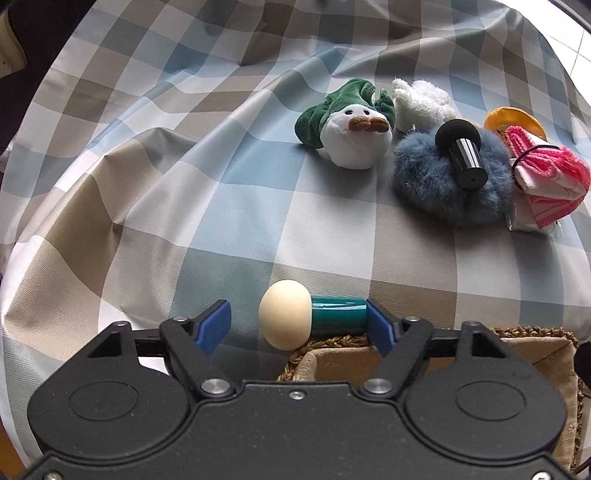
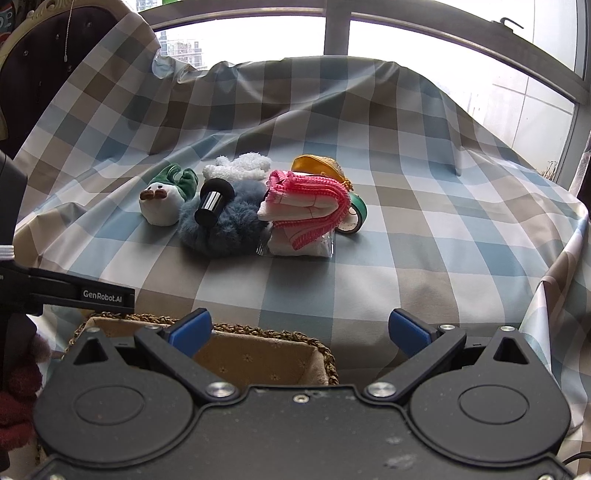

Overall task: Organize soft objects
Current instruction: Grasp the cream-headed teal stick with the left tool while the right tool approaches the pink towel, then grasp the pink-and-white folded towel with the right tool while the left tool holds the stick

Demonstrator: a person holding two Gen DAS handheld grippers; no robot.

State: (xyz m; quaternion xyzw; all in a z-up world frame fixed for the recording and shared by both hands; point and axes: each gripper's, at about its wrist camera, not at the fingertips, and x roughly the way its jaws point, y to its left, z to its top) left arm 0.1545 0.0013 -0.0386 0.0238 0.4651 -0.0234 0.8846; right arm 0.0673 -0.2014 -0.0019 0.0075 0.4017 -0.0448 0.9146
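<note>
I count two mushroom-shaped puffs: one cream-headed with a teal stem, one black. One green-and-white plush, one white fluffy toy, one blue-grey fur ball. One pink-and-white knit bundle, one orange pouch, one green tape roll. One woven basket. Two grippers, mine: left and right.

Blue, beige and white checked cloth covers the surface; grey-framed window behind, bright daylight, white tiled wall at right
</note>
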